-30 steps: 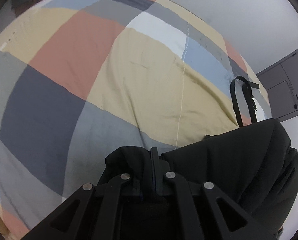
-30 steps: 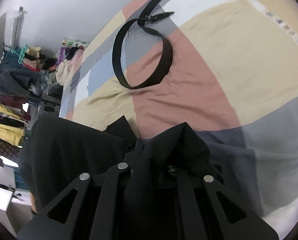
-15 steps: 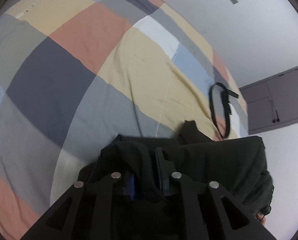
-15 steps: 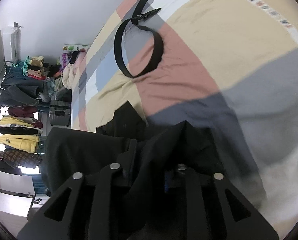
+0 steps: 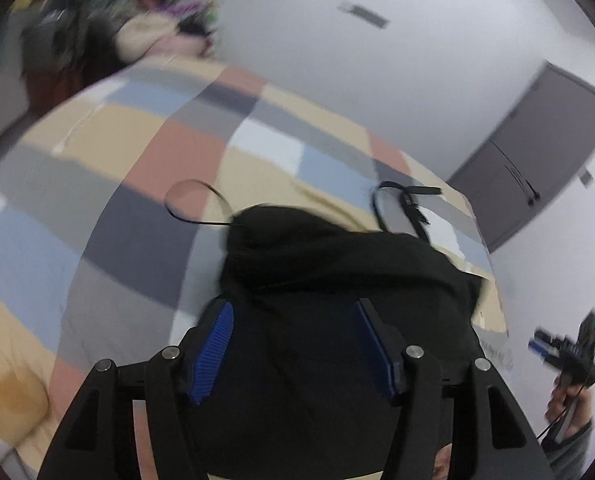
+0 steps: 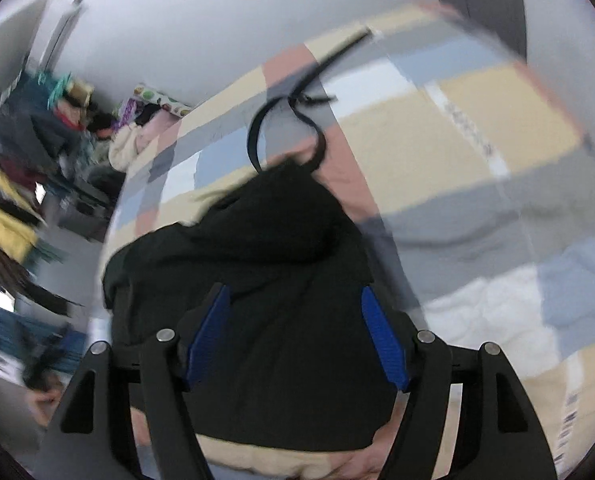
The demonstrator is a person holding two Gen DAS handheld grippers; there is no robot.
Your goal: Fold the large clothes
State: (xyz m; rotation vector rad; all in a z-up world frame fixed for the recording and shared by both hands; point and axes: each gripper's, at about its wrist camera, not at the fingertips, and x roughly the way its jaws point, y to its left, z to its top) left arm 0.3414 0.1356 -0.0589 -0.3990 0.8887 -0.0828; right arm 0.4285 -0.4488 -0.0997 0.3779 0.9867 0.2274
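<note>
A black garment (image 5: pixel 337 280) lies folded in a heap on the patchwork bedspread (image 5: pixel 117 208); it also shows in the right wrist view (image 6: pixel 265 260). My left gripper (image 5: pixel 293 344) is open, its blue pads (image 5: pixel 213 348) spread wide above the garment and not gripping it. My right gripper (image 6: pixel 297 340) is open too, its pads (image 6: pixel 385 344) apart over the same garment. The right gripper also appears at the far right of the left wrist view (image 5: pixel 569 352), held in a hand. Both views are motion-blurred.
A black belt (image 6: pixel 285 120) lies looped on the bed beyond the garment, also in the left wrist view (image 5: pixel 401 208). A thin black cord (image 5: pixel 193 204) loops left of the garment. A clothes rack (image 6: pixel 13 184) stands left; a grey door (image 5: pixel 537 168) is at right.
Both grippers have let go of the black garment and opened wide. They have pulled back and up, and the garment now lies on the bed.
</note>
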